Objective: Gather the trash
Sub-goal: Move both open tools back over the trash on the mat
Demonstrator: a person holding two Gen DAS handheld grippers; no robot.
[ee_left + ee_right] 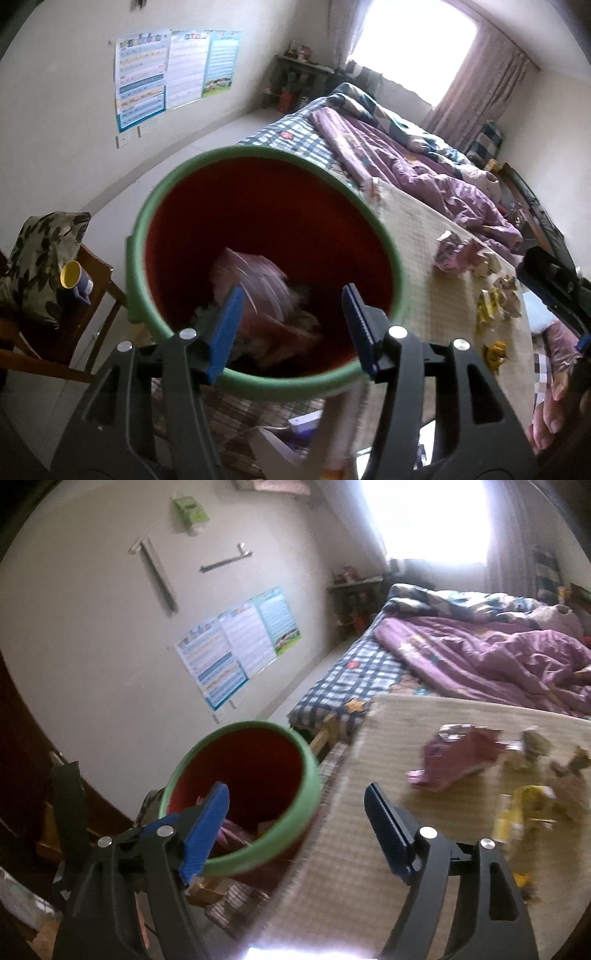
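The left gripper (291, 328) hangs over the mouth of a bin (177, 184) with a green rim and a red inside; its two blue fingers (229, 325) stand partly apart with nothing pressed between them, and below the gap, down in the bin, lies a blurred pinkish wrapper (258, 280) among other dim scraps. The bin sits at the corner of a surface covered by a pale checked mat (417, 288), and on that mat, well to the right of the bin, trash is scattered: a crumpled pink-purple packet (452, 253), some yellow wrappers (487, 310) and smaller beige pieces too blurred to name. In the right wrist view the right gripper (295, 823) is spread wide and holds nothing, its left finger (205, 834) over the near rim of the bin (306, 775) and its right finger over the mat (362, 757); the purple packet (454, 757) and a yellow wrapper (524, 808) lie ahead and to the right of it, apart from its fingers. Behind the mat a bed carries a purple quilt (498, 657) over a blue checked sheet (347, 686), and colourful posters (236, 642) hang on the white wall. At the left of the left wrist view a wooden chair (92, 273) holds a leaf-patterned cushion (40, 258) and a yellow cup (72, 275)
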